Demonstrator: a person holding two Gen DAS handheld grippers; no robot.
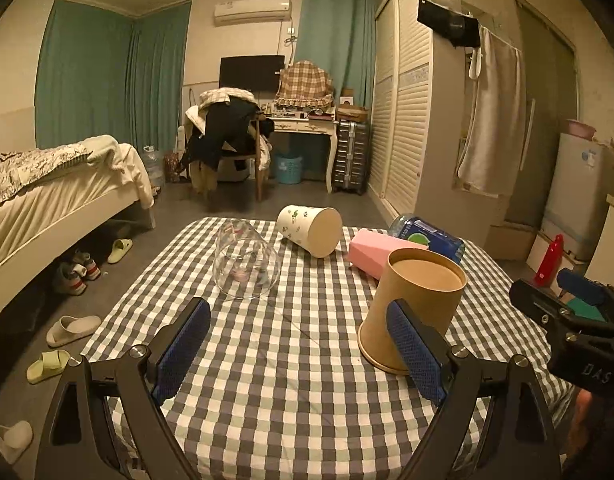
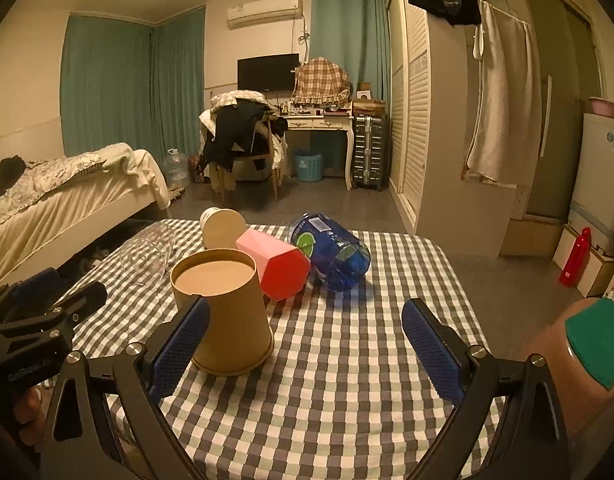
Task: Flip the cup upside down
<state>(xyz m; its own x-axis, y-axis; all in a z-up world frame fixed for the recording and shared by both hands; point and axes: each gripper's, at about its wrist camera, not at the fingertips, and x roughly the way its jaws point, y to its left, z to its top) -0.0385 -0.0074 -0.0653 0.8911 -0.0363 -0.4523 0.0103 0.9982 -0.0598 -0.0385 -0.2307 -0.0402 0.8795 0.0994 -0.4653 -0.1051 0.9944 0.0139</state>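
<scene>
A brown paper cup stands upside down on the checked tablecloth, base up; it also shows in the right wrist view. My left gripper is open and empty, its right finger just in front of the cup. My right gripper is open and empty, its left finger beside the cup's near side. Behind lie a clear glass, a white floral cup, a pink cup and a blue bottle, all on their sides.
The table's far edge drops to the floor. A bed stands at the left, with slippers on the floor beside it. A wardrobe and a fridge stand at the right.
</scene>
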